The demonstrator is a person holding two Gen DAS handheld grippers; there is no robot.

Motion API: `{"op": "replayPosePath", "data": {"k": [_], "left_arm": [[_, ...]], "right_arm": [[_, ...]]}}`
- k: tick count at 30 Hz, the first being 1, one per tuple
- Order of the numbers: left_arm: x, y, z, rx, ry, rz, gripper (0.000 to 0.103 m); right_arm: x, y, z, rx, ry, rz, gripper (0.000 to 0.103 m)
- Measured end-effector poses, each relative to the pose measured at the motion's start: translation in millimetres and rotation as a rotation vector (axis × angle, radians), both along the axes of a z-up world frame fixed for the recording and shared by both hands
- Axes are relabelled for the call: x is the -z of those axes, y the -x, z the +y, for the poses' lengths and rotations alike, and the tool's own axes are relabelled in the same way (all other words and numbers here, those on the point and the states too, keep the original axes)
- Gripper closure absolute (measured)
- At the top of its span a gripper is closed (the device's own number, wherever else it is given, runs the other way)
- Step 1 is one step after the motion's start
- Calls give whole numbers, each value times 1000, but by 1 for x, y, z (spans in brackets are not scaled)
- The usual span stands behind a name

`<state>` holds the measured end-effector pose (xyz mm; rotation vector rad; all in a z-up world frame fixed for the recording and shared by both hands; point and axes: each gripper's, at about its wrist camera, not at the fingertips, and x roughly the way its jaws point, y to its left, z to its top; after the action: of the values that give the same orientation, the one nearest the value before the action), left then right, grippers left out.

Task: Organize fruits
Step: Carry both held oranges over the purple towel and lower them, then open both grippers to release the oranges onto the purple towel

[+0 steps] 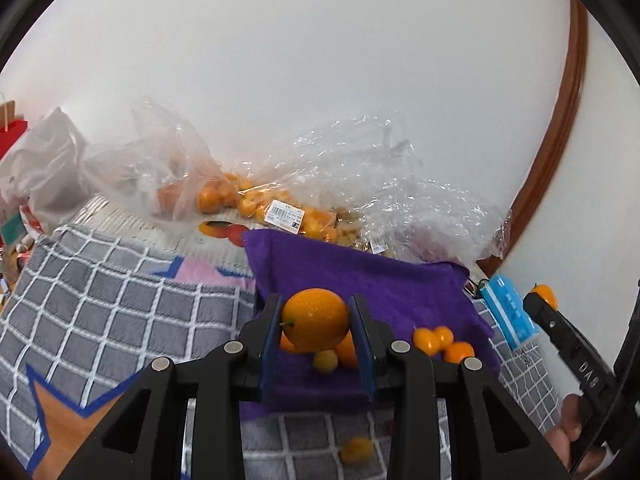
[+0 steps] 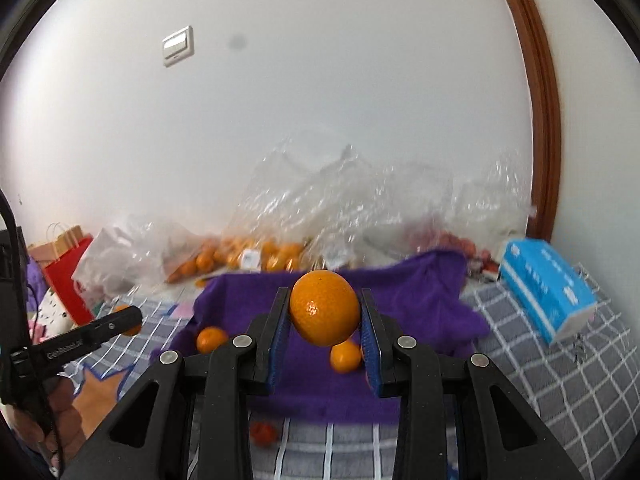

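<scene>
My left gripper (image 1: 316, 320) is shut on an orange (image 1: 315, 319) and holds it above the purple cloth (image 1: 360, 280). Several small oranges (image 1: 434, 340) lie on that cloth. My right gripper (image 2: 325, 312) is shut on another orange (image 2: 324, 308) above the same purple cloth (image 2: 420, 304), where small oranges (image 2: 211, 339) lie. The right gripper also shows at the right edge of the left wrist view (image 1: 540, 300), and the left gripper at the left of the right wrist view (image 2: 128, 320).
Clear plastic bags of oranges (image 1: 248, 200) lie at the back against the wall. A blue tissue box (image 2: 548, 284) sits right of the cloth. A small yellow fruit (image 1: 356, 450) lies on the grey checked blanket (image 1: 120, 312). A red paper bag (image 2: 66, 276) stands at the left.
</scene>
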<state>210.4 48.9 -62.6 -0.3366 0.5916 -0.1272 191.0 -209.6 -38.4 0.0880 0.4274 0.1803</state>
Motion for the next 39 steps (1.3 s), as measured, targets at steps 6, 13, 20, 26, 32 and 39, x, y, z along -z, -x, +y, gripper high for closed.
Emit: {"op": "replayPosePath", "data": {"k": [6, 13, 20, 26, 32, 39], "left_arm": [[14, -32, -8, -27, 25, 20, 71], [35, -25, 13, -90, 55, -32, 71], [45, -27, 30, -108, 156, -8, 71], [57, -33, 16, -79, 129, 43, 71], [65, -32, 4, -46, 135, 76, 71], [71, -33, -1, -47, 132, 108, 71]], "right_arm": [[17, -24, 0, 9, 13, 6, 70], [54, -45, -13, 14, 17, 131, 70], [65, -50, -11, -29, -6, 187, 70], [76, -55, -12, -60, -52, 250, 70], [82, -58, -11, -55, -52, 283, 70], [83, -60, -6, -58, -26, 295, 70]]}}
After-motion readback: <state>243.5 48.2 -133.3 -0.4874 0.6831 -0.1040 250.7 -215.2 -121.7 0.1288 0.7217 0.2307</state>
